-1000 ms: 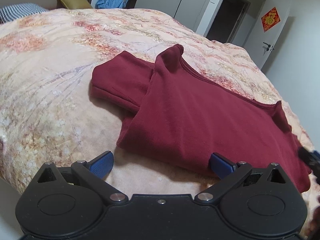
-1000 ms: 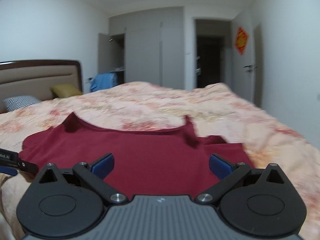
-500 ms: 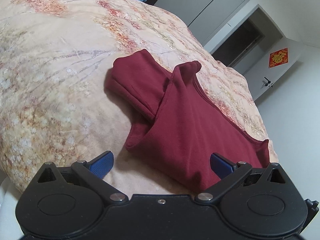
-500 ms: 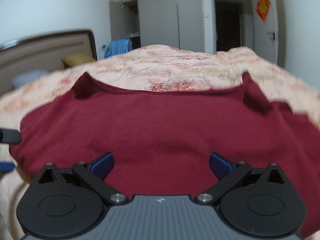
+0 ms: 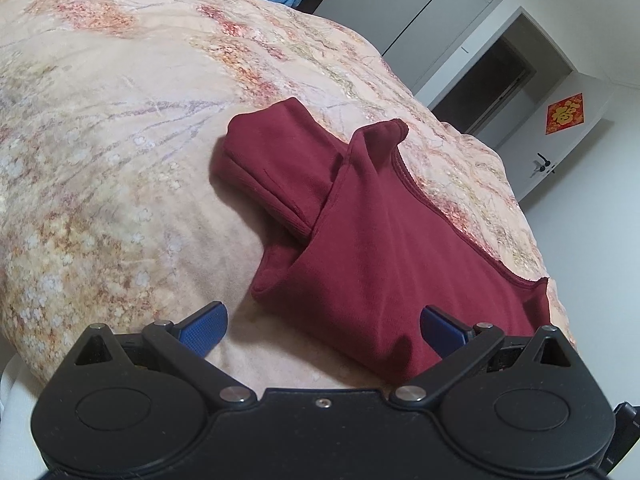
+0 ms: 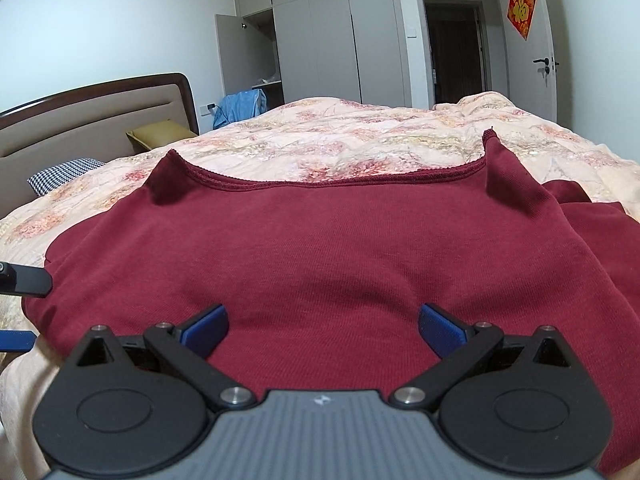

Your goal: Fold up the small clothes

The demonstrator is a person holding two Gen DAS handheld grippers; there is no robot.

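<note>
A dark red top (image 5: 384,248) lies on the floral bedspread (image 5: 120,120), its near part doubled over so the neckline faces away. One sleeve (image 5: 276,164) sticks out from under the fold at the left. My left gripper (image 5: 323,330) is open just above the top's near left corner, nothing between its blue pads. In the right wrist view the red top (image 6: 320,256) fills the middle, and my right gripper (image 6: 323,330) hovers open over its near edge. The left gripper's fingers (image 6: 24,280) show at the left edge there.
The bed's headboard (image 6: 88,112) and pillows (image 6: 60,174) lie to the left. A blue garment (image 6: 240,108) sits by an open wardrobe (image 6: 312,40). A dark doorway (image 6: 452,52) and a white door with a red decoration (image 6: 522,10) are beyond the bed.
Both grippers have come nearer and lower to the top's near edge. The right view has tilted down so the garment now fills it. The top itself has not moved.
</note>
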